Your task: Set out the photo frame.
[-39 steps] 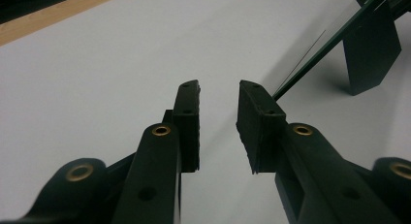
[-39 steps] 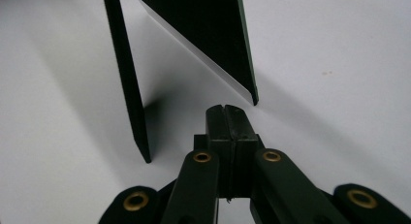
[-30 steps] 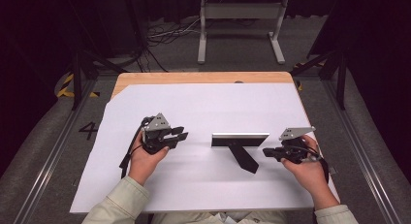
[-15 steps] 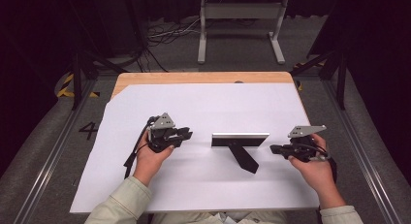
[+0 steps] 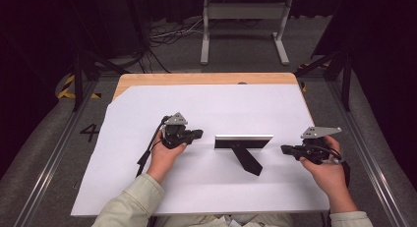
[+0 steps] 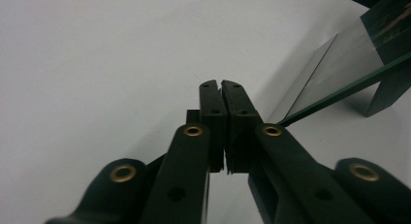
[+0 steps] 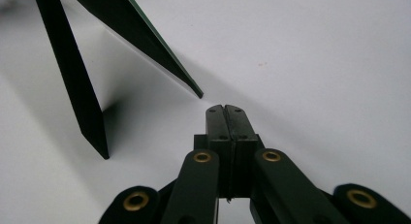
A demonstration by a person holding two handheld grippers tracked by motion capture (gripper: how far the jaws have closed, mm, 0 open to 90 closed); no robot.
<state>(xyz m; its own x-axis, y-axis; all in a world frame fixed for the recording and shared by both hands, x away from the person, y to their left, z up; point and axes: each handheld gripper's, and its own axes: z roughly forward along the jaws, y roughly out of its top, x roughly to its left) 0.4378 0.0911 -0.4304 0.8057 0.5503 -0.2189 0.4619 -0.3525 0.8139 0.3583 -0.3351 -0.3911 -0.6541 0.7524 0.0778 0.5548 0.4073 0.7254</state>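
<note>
A black picture frame stands mid-table on its rear leg, its back toward me. My left gripper lies low to the left of the frame and points at it. Its jaws have just been closing and are now shut with nothing between them. In the left gripper view, the shut tips sit just short of the frame's glass edge. My right gripper is to the right of the frame, shut and empty. In the right gripper view, its tips point at the frame's corner beside the leg.
A white sheet covers most of the wooden table. Beyond the far edge, a metal stand and loose cables are on the floor. Rails run along both sides of the table.
The left gripper's jaws have closed while it slid slightly right toward the frame and lower. The right gripper has drawn to the right, away from the frame.
</note>
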